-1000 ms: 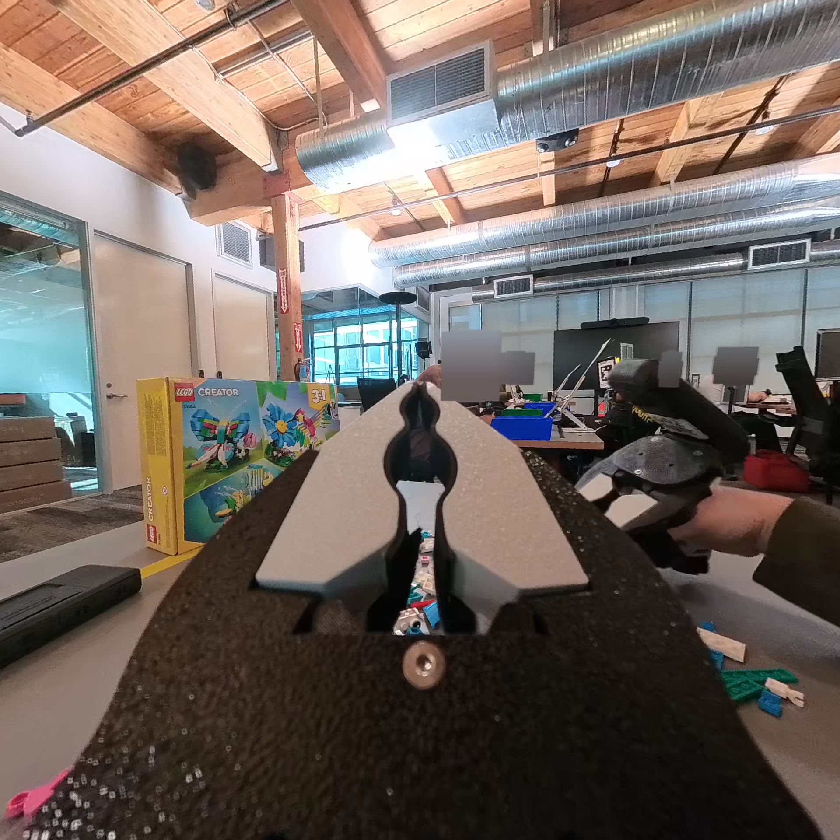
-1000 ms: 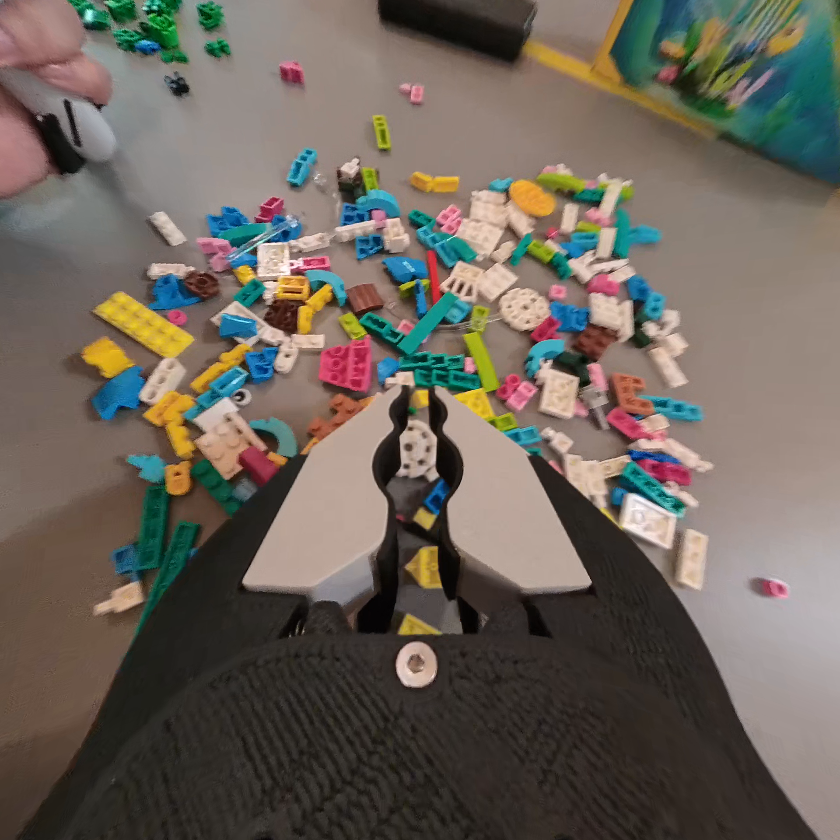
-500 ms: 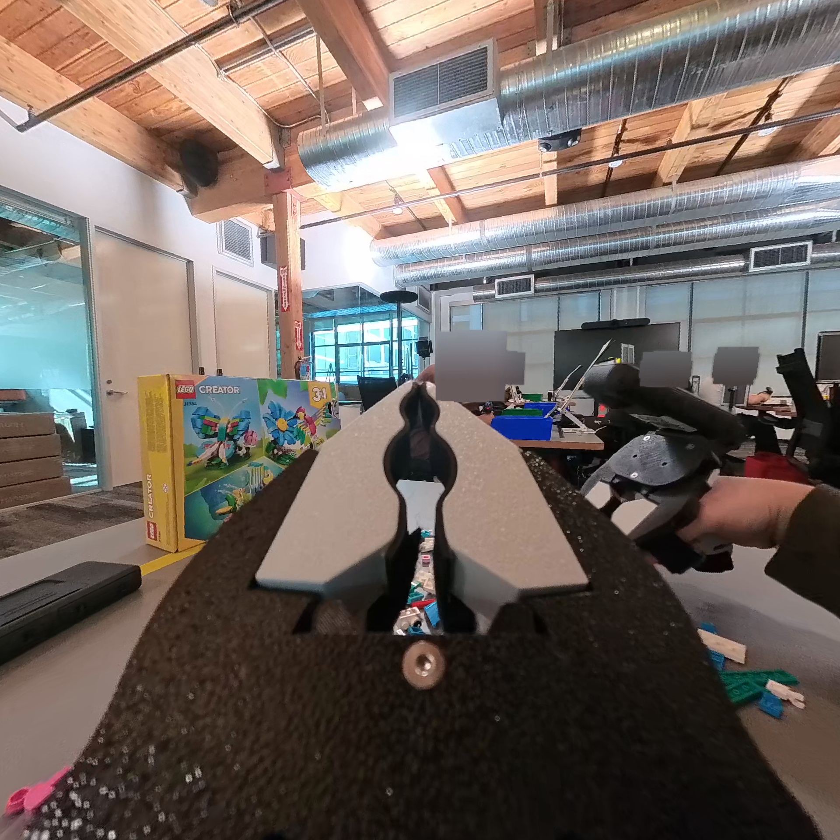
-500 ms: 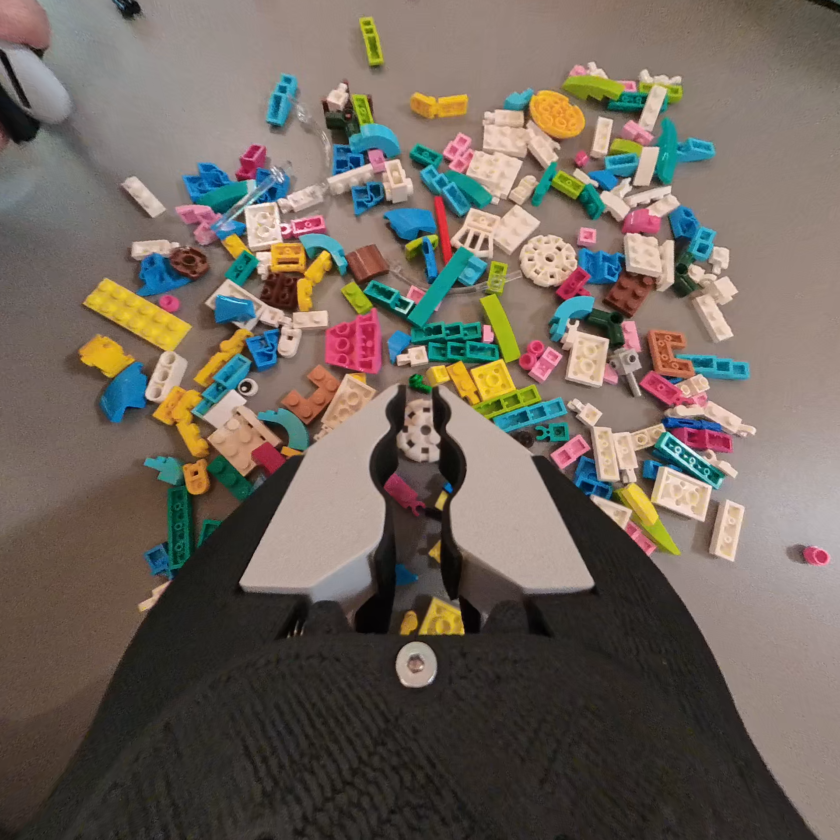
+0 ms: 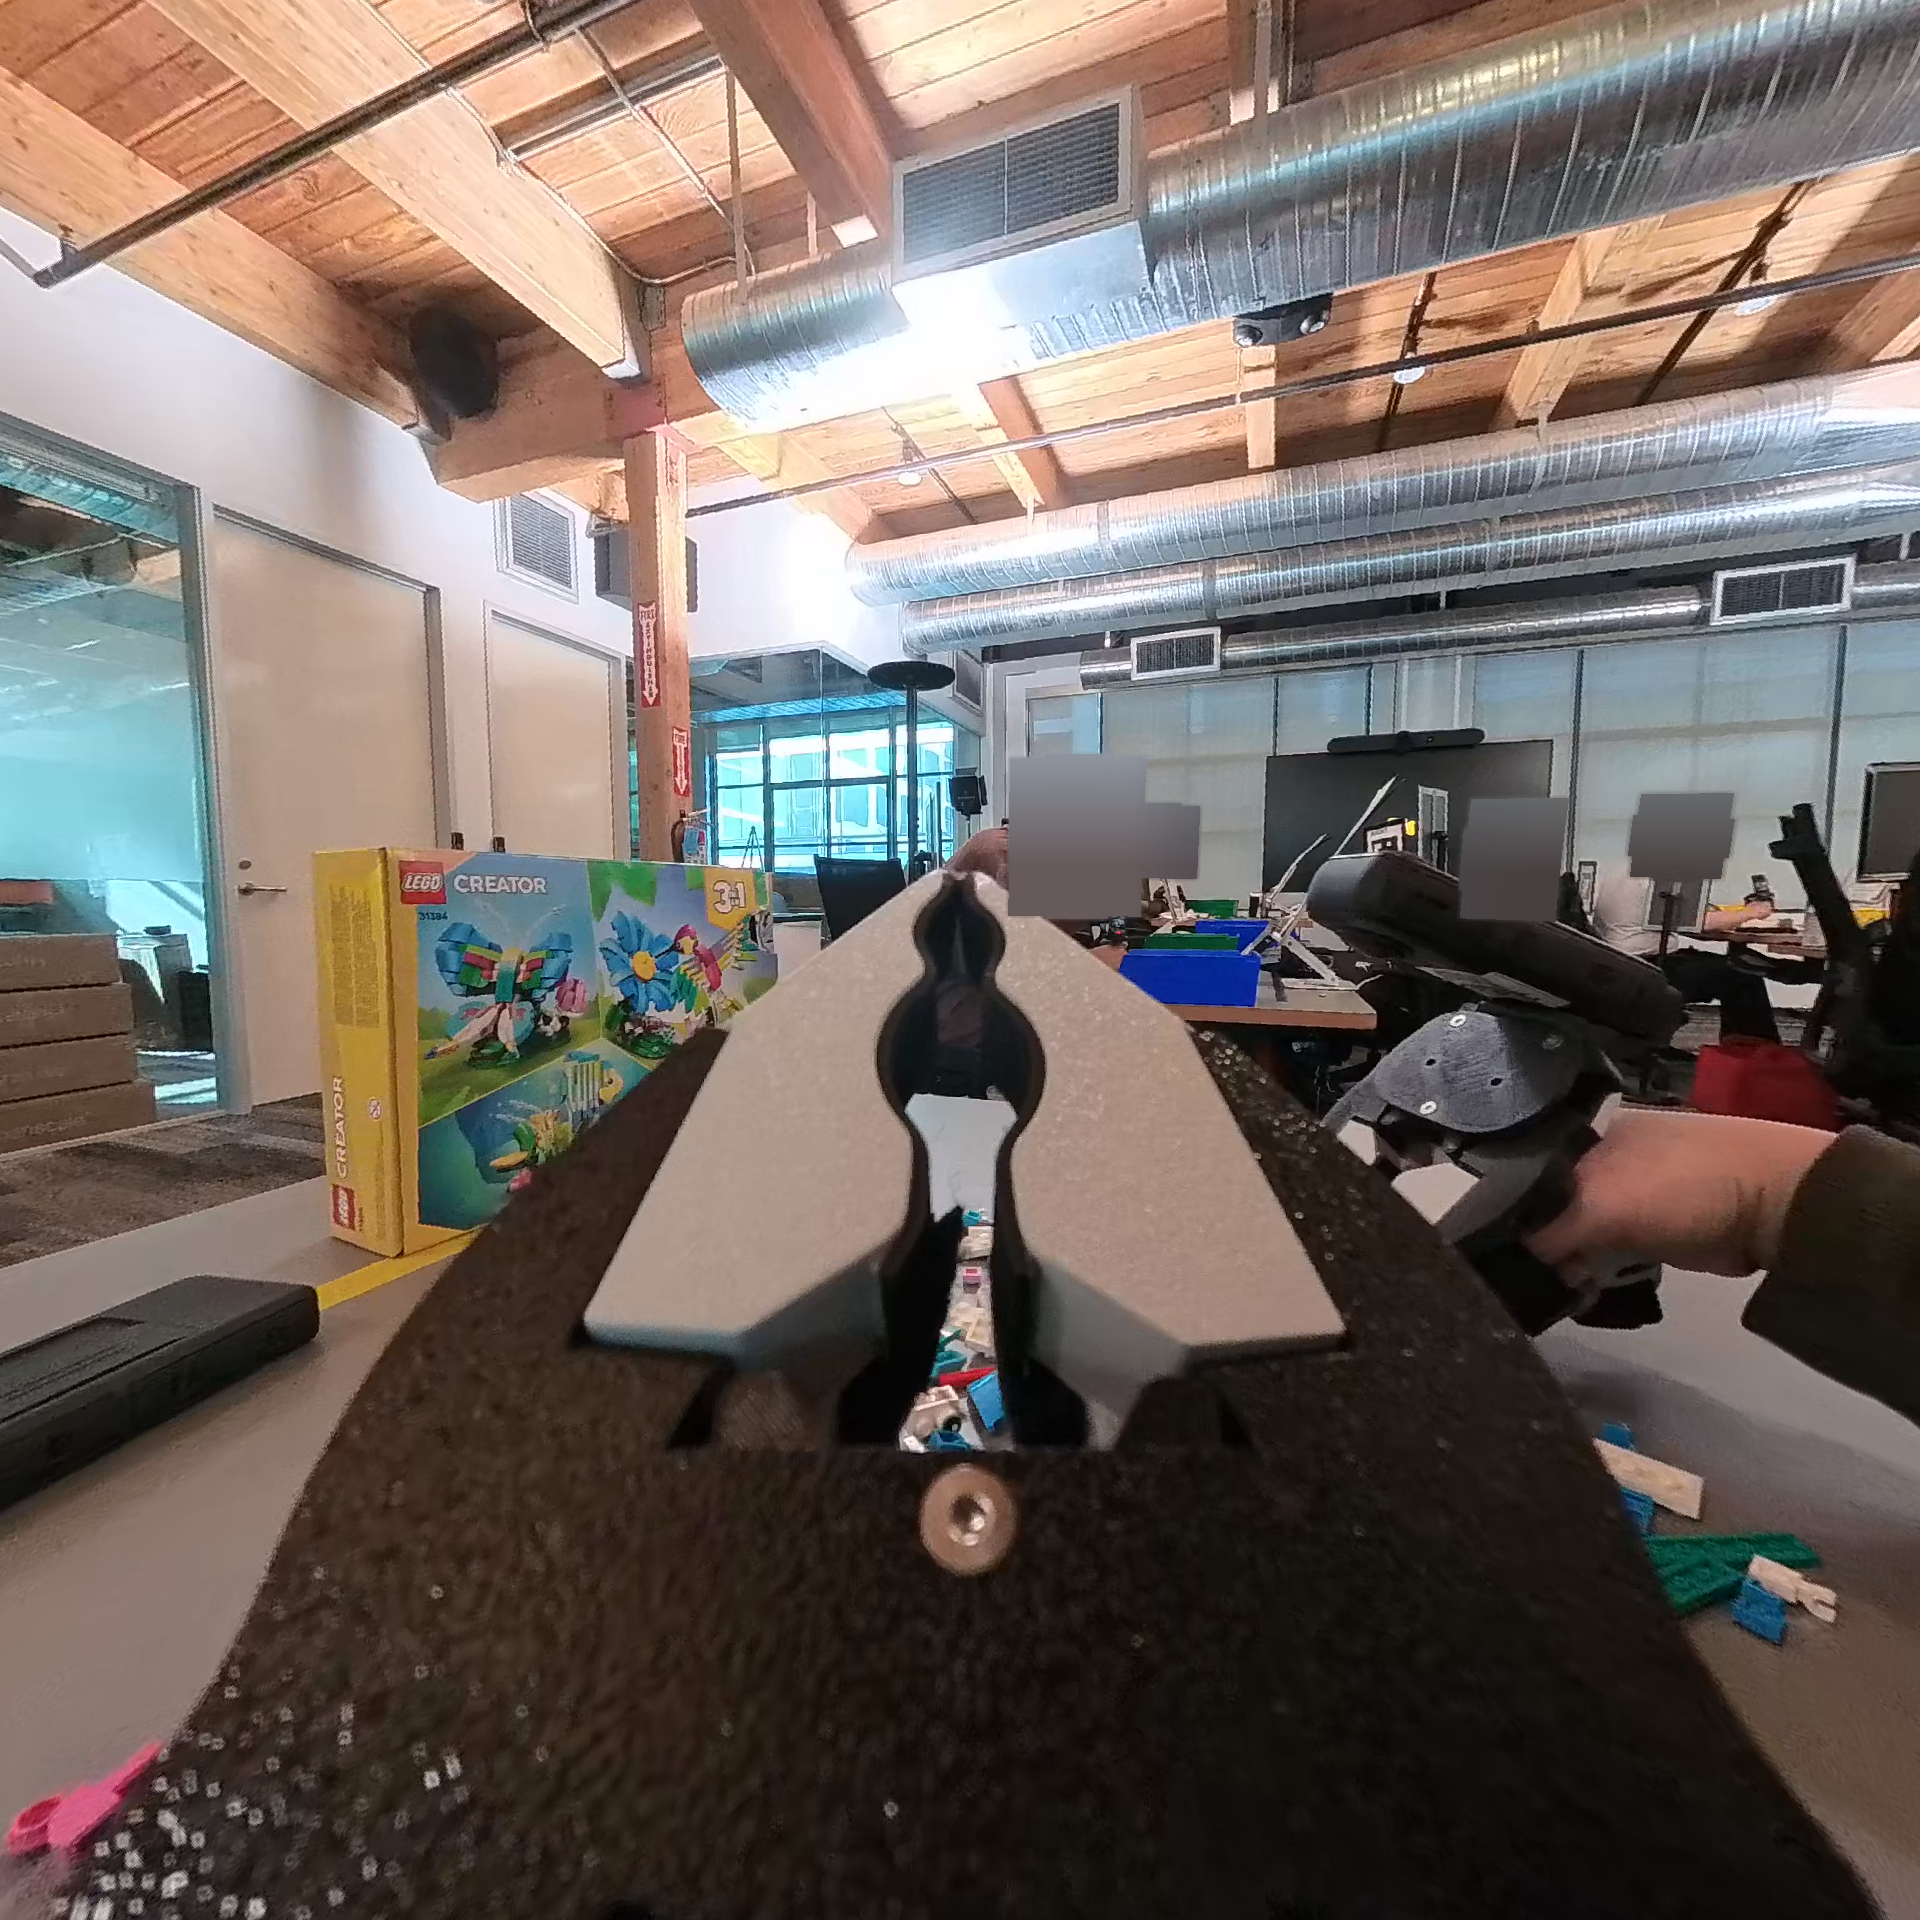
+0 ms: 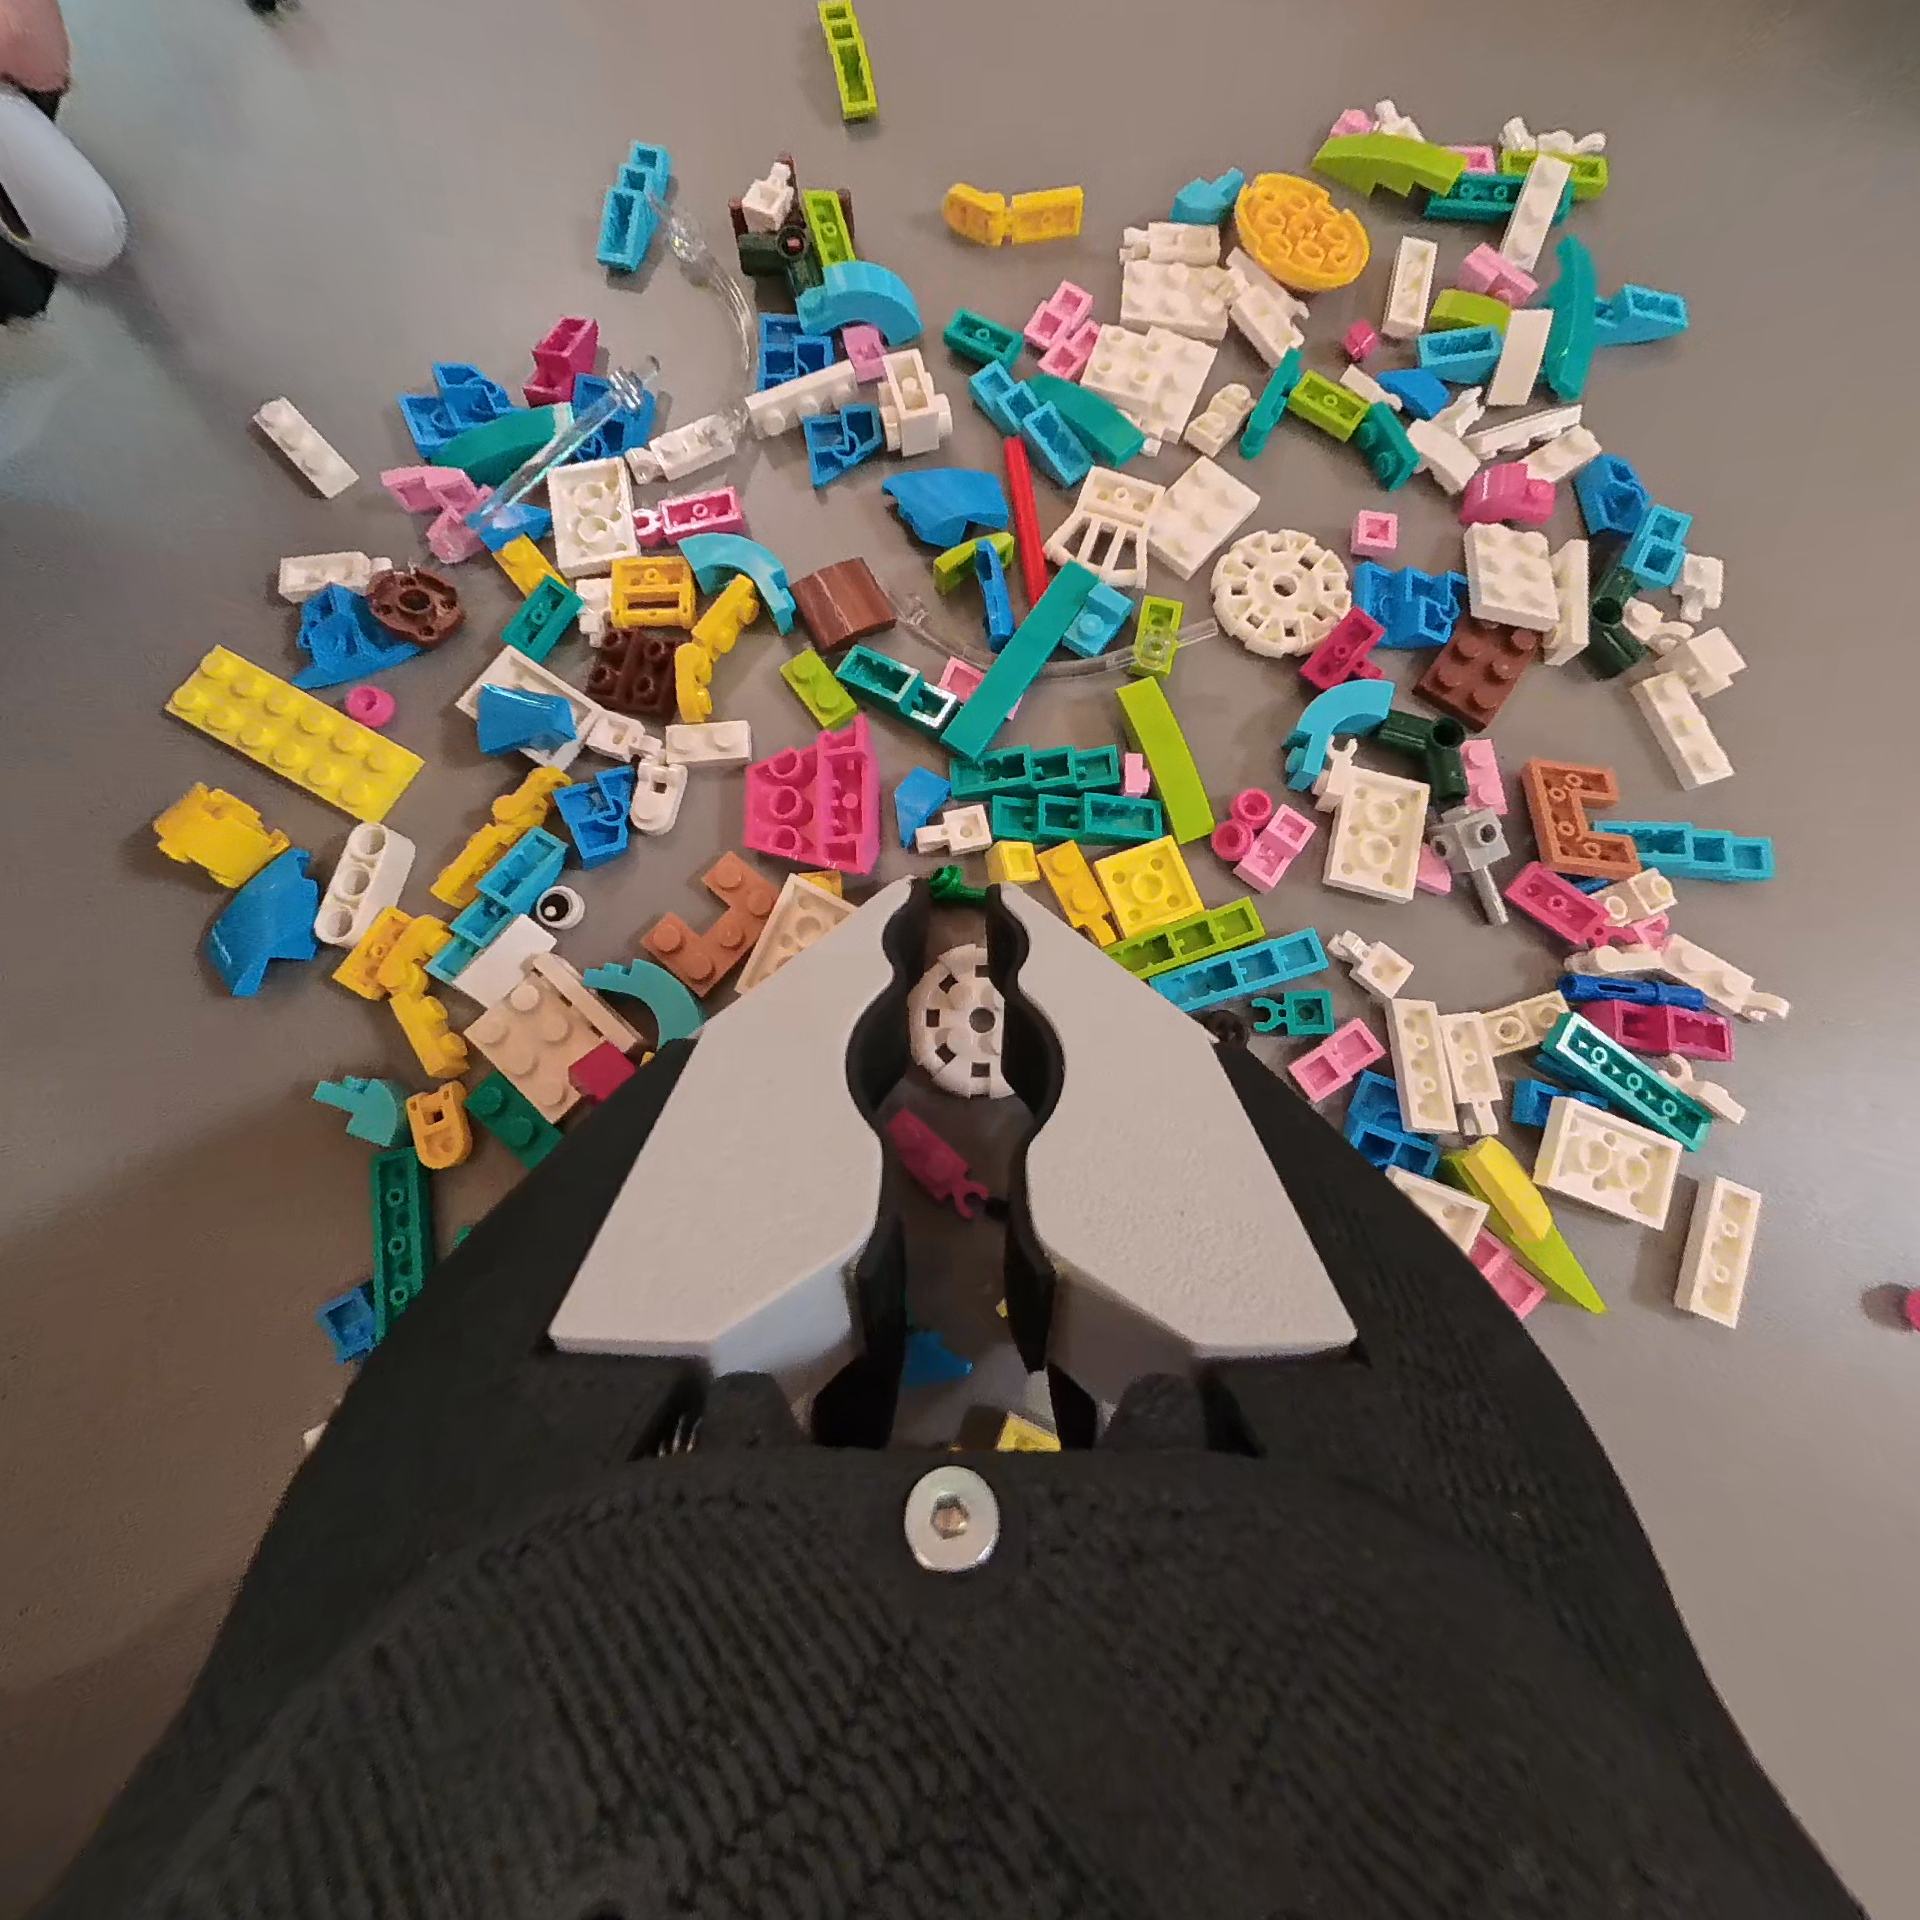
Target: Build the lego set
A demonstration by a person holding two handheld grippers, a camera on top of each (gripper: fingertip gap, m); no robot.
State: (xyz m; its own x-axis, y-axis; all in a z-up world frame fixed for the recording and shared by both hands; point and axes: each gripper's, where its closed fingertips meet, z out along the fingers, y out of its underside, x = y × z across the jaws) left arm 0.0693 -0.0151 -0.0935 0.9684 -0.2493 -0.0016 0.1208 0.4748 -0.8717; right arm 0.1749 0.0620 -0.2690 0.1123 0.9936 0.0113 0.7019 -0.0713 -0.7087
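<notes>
A pile of several loose lego pieces (image 6: 1039, 623) in many colours lies spread on the grey table (image 6: 1766, 1558). My right gripper (image 6: 956, 894) hangs over the near side of the pile, pointing down, jaws shut. A small dark green piece (image 6: 943, 883) shows right at its tips, and a white round wheel piece (image 6: 961, 1023) shows below through the gap. I cannot tell if the green piece is touched. My left gripper (image 5: 961, 883) is shut and empty, held level above the table. The right gripper (image 5: 1392, 1164) shows in the left wrist view, held by a hand (image 5: 1683, 1195).
The lego box (image 5: 540, 1039) stands on the table at the left. A black flat device (image 5: 135, 1361) lies near the left edge. Green plates (image 5: 1714, 1569) lie at the right, and a pink piece (image 5: 73, 1818) lies close by. People sit at desks behind. A hand (image 6: 42, 197) shows in the right wrist view's top left corner. The left gripper's tips are roughly 20 cm from the right gripper's.
My right gripper has moved nearer over the pile and lower; the box and black device have left its view. The left gripper has stayed still.
</notes>
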